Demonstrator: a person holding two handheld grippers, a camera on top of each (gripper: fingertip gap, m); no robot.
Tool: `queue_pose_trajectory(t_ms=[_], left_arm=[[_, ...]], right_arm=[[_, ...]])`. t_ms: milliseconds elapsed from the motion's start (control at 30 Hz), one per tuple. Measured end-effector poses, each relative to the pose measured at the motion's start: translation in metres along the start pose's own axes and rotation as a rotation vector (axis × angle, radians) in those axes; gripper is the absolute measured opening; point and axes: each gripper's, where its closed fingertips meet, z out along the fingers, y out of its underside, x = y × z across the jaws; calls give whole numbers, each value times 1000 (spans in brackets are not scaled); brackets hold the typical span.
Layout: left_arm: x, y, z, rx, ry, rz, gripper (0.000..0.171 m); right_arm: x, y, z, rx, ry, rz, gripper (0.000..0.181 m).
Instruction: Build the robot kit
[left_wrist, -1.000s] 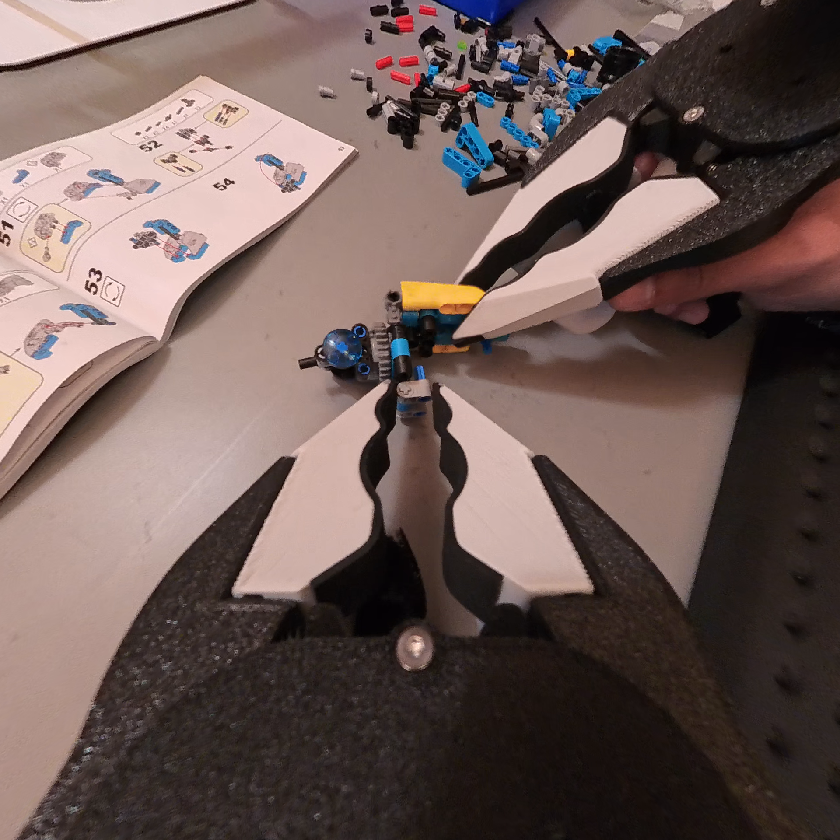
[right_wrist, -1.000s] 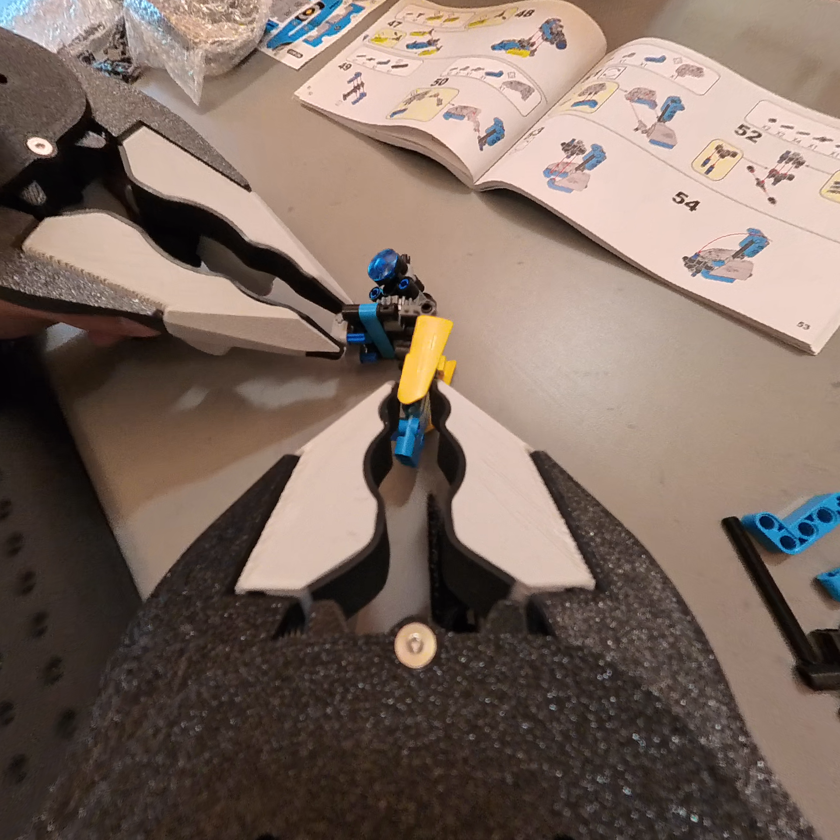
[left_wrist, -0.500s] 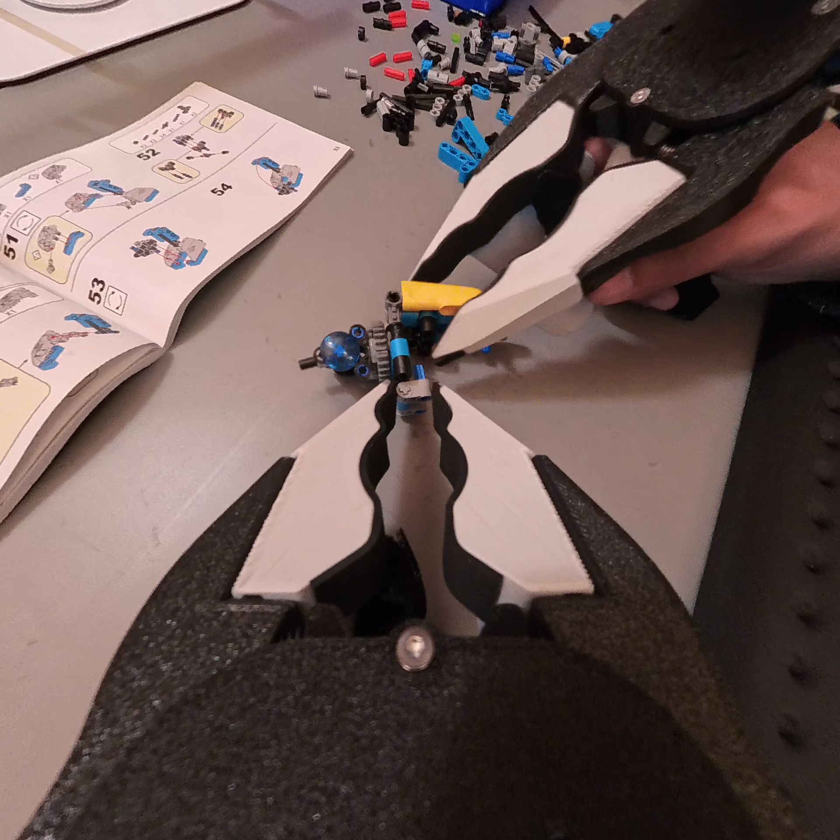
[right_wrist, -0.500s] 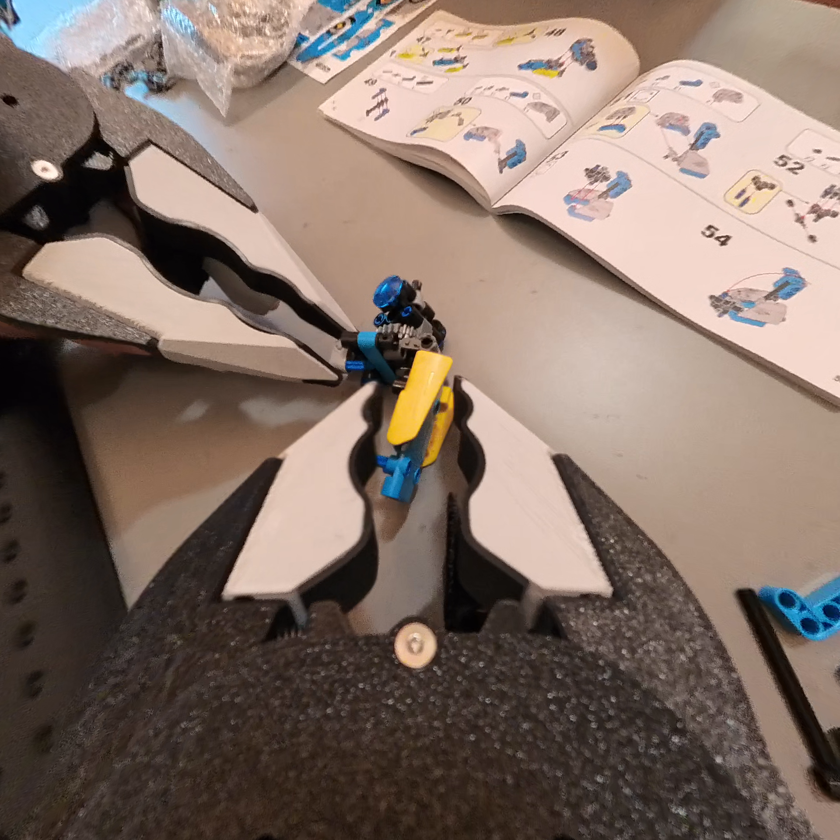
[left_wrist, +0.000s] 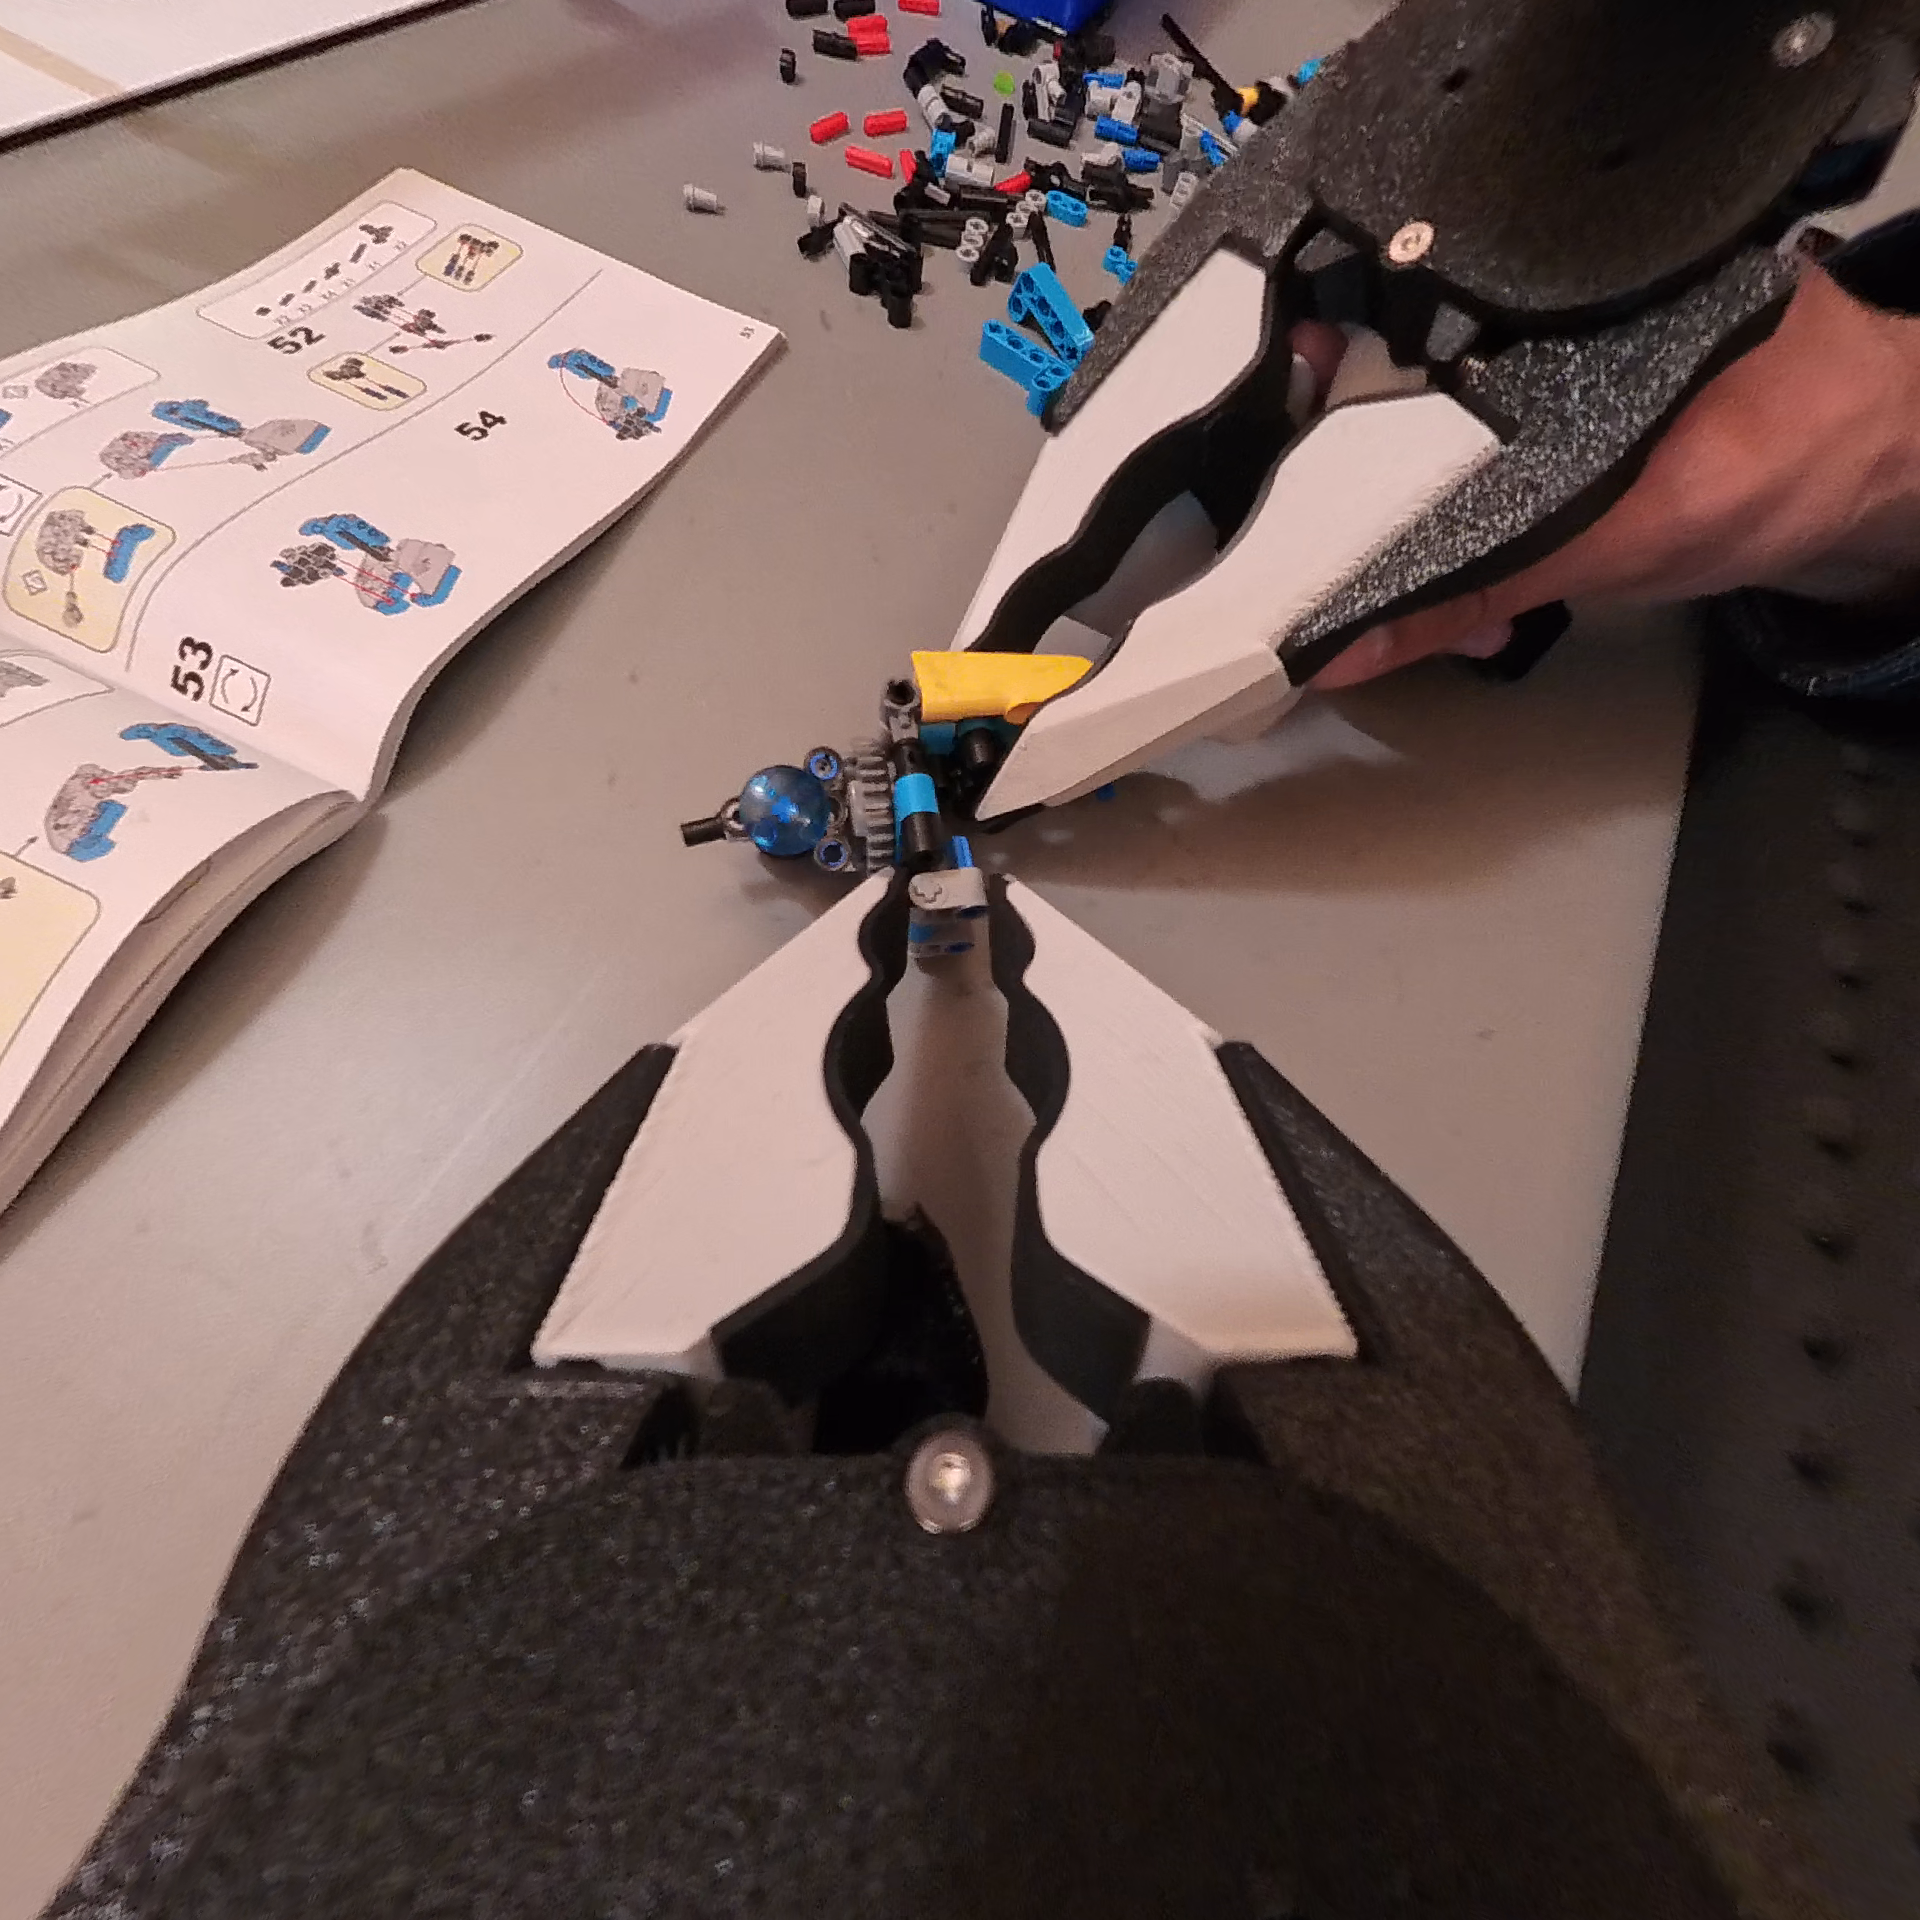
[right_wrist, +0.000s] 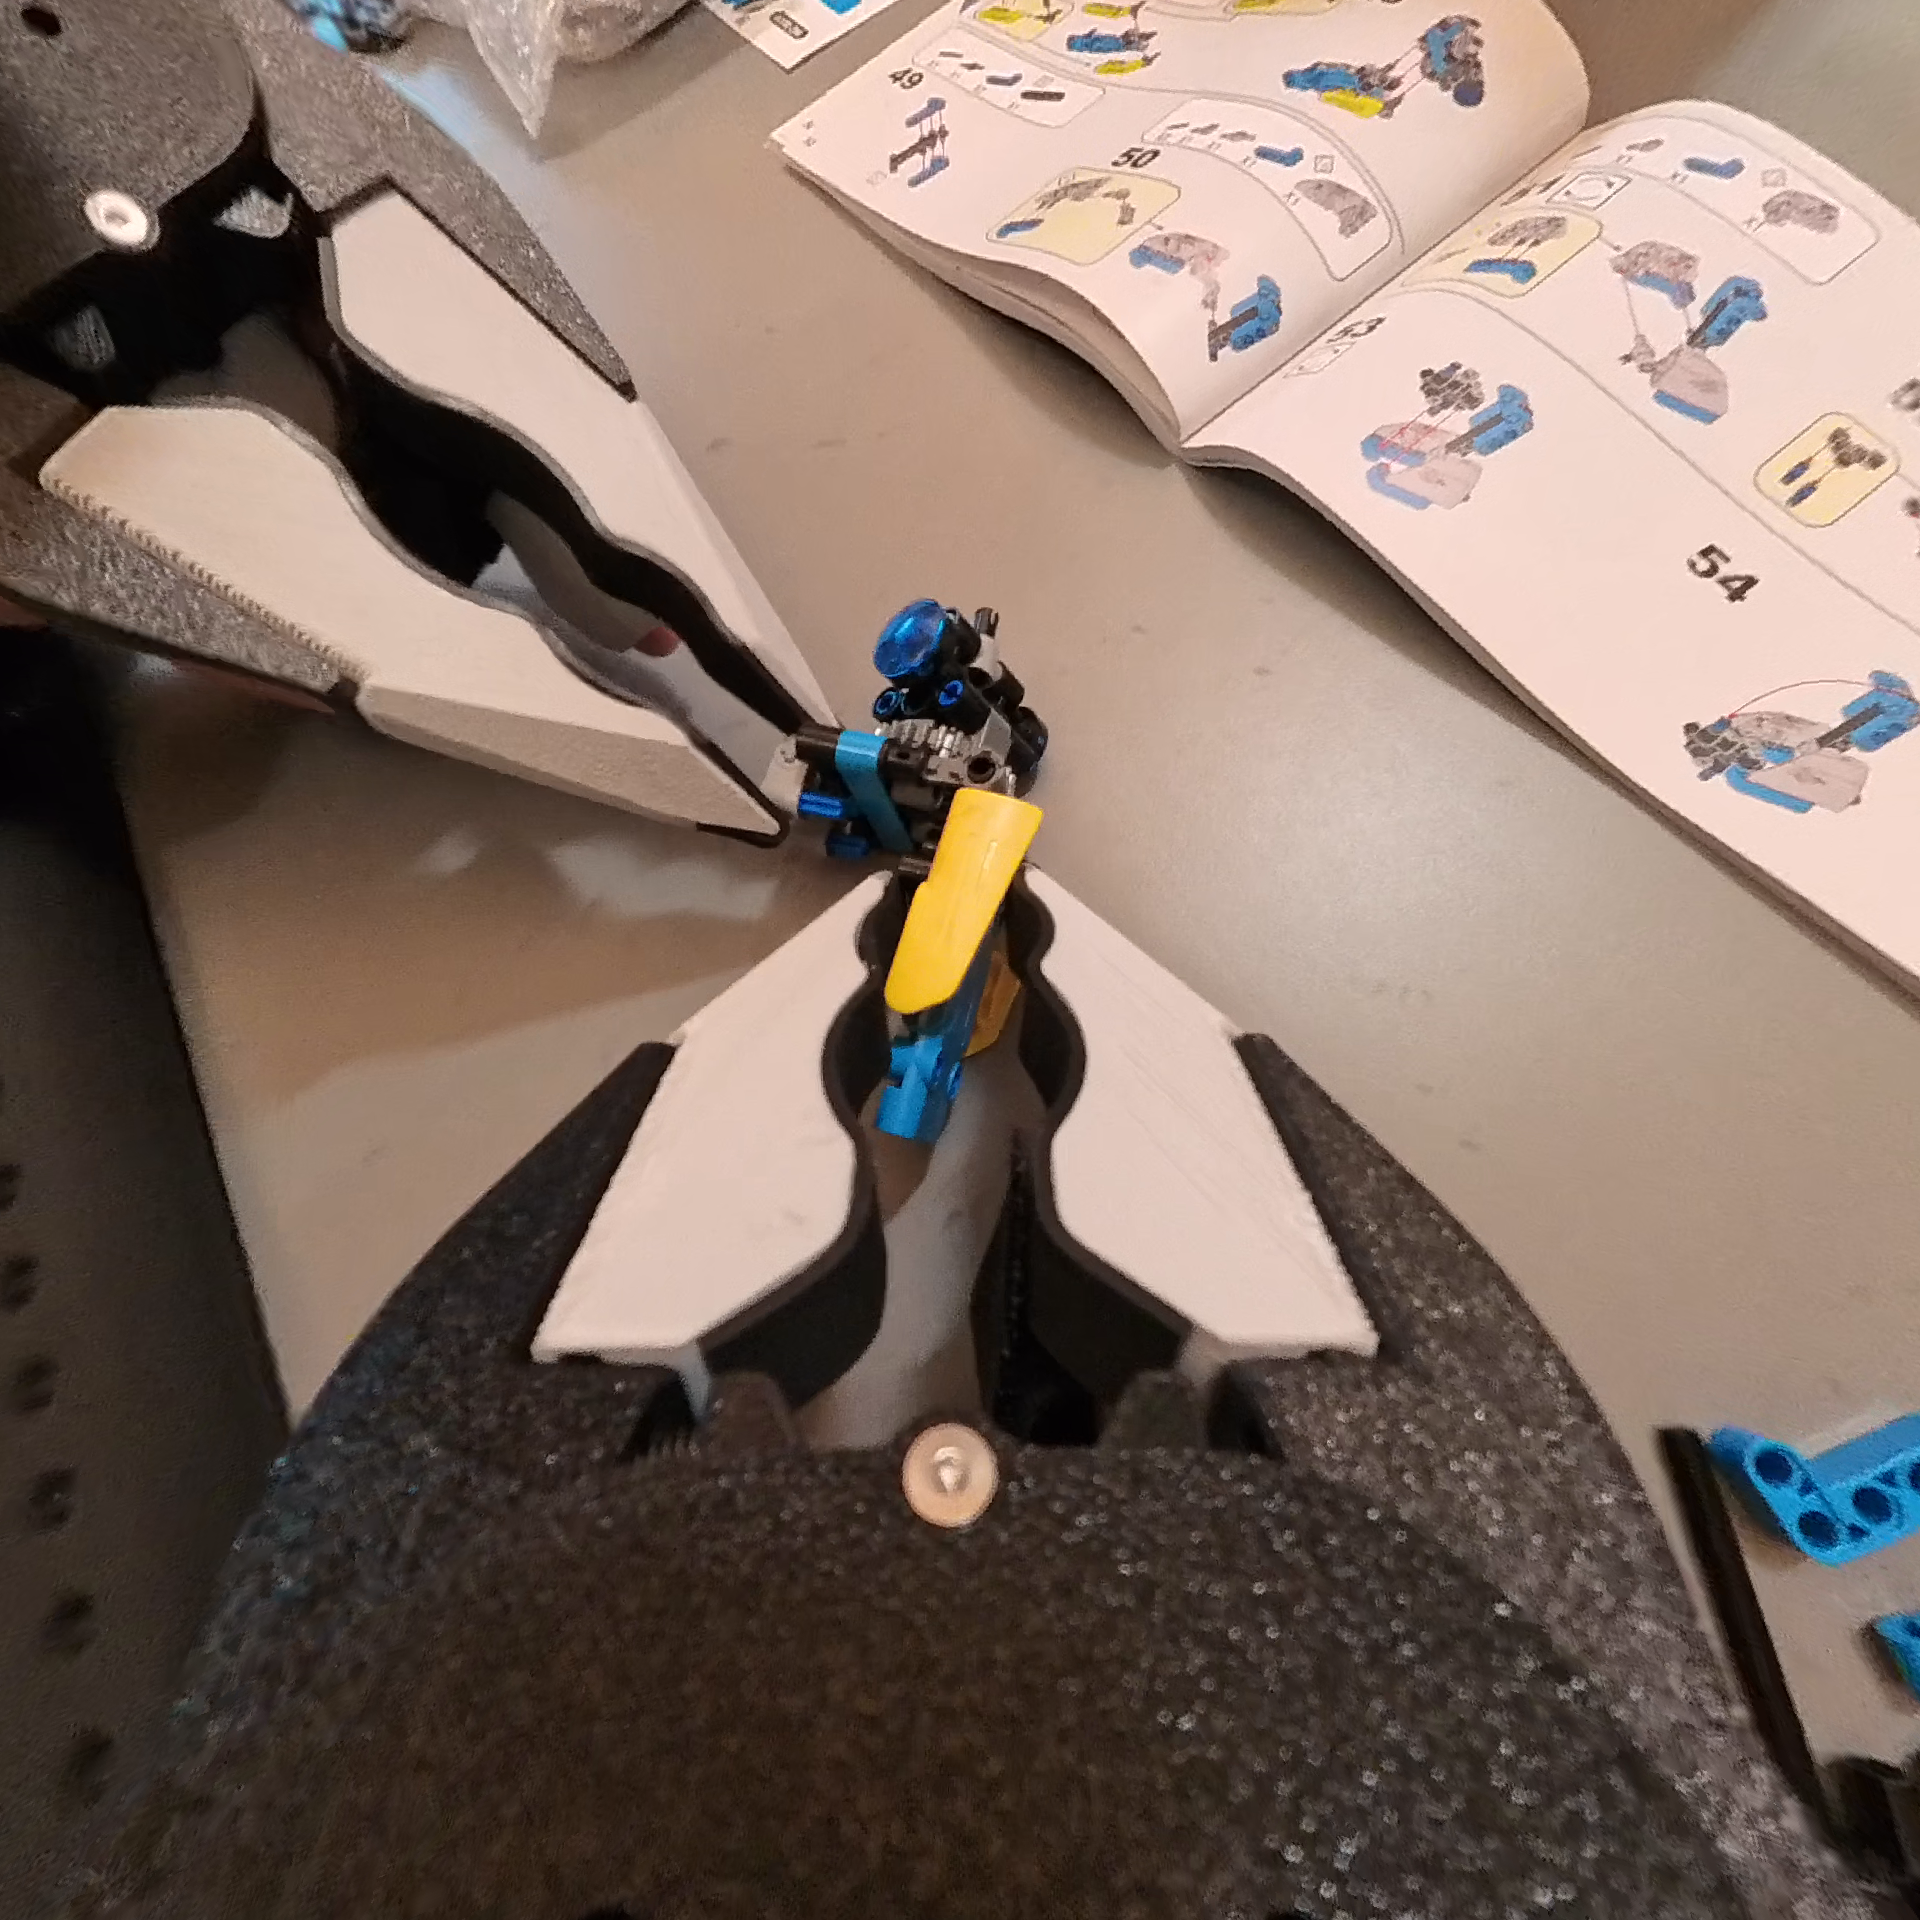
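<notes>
Near the bench's front edge, the left tool (left_wrist: 940, 914) is clamped on the small blue, black and yellow brick model's (left_wrist: 894, 769) grey connector; the right tool (right_wrist: 956, 935) grips its yellow panel. Hold both steady; open instruction booklet (left_wrist: 343, 488) beyond.

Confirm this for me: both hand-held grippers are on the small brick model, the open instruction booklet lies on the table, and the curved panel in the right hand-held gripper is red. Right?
Not quite. The curved panel between the fingers of the right hand-held gripper is yellow, not red, as the right wrist view shows. The rest holds: the left hand-held gripper is also on the small brick model, and the open instruction booklet lies on the table.
</notes>
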Motion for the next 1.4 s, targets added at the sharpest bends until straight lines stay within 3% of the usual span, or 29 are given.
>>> queue_pose_trajectory(t_ms=[100, 333, 533, 900, 1100, 1400], left_arm=[[-1, 0, 0, 1, -6, -5, 15], [-1, 1, -1, -2, -16, 21, 15], [-1, 1, -1, 4, -9, 1, 15], [0, 2, -2, 10, 10, -14, 15], [-1, 2, -3, 13, 25, -41, 15], [-1, 2, -3, 14, 11, -30, 15]], right_arm=[[0, -1, 1, 1, -33, 30, 19], [0, 0, 1, -44, 31, -145, 18], [-2, 0, 2, -37, -66, -17, 18], [-5, 1, 1, -44, -135, 44, 18], [-4, 1, 2, -73, -57, -69, 18], [-6, 0, 2, -54, -217, 208, 19]])
